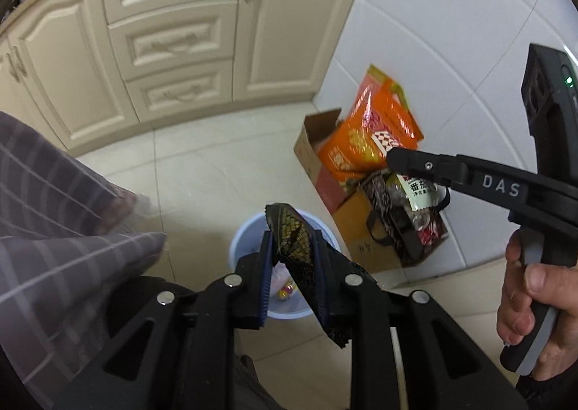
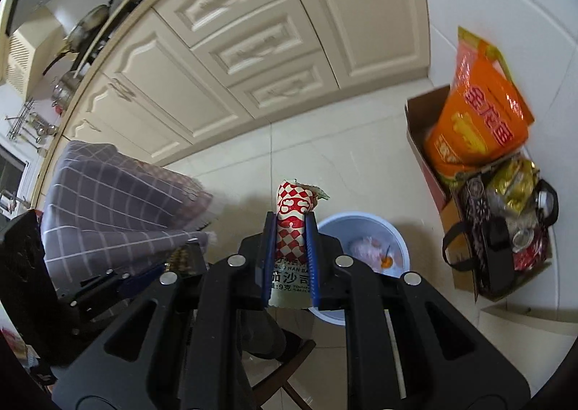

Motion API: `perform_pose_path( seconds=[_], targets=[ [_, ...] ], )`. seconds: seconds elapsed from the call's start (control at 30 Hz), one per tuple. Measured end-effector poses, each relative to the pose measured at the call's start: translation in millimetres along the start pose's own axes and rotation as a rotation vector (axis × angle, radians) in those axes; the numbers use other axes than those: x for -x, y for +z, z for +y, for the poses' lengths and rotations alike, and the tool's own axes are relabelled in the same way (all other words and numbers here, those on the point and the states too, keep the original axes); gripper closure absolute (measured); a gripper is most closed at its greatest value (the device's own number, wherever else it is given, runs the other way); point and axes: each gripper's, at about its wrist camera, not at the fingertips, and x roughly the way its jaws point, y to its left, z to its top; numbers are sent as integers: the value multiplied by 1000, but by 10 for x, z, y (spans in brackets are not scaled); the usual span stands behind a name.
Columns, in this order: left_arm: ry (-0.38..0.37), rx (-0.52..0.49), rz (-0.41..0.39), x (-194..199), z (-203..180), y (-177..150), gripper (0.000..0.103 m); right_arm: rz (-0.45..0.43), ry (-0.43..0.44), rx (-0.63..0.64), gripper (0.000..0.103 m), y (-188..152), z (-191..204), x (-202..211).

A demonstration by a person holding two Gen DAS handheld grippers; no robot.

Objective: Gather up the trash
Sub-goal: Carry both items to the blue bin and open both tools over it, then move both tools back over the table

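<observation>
Left gripper (image 1: 292,265) clamped on wrapper (image 1: 294,240), right gripper (image 2: 292,258) on sachet (image 2: 293,225); centre each over bin (image 1: 249,229) before release.

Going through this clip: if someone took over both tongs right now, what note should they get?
Left tongs: shut on a black-and-gold wrapper, held above the light blue bin.
Right tongs: shut on a red-and-white checked sauce packet, just beside the bin, not yet over it.
Done: both pieces picked up; the bin already holds some trash.
Left: bring each over the bin, then open the tongs to drop it.
The cardboard box with the orange bag sits by the wall.
</observation>
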Motion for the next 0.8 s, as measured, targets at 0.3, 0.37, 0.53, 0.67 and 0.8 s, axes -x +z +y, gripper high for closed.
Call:
perform_pose_path(
  seconds=[0.3, 0.37, 0.53, 0.67, 0.8],
  targets=[
    [19, 19, 44, -279, 86, -10, 20, 43, -7, -134, 30, -96, -325, -258],
    [43, 21, 20, -160, 122, -11, 16, 44, -5, -149, 24, -117, -340, -253],
    [107, 35, -59, 147, 171, 31, 12, 35, -49, -158, 6, -114, -302, -224],
    [121, 50, -129, 475, 194, 59, 11, 24, -62, -138, 6, -74, -190, -184],
    [129, 54, -186, 754, 191, 76, 11, 6, -51, -114, 6, -35, -27, -101]
  ],
)
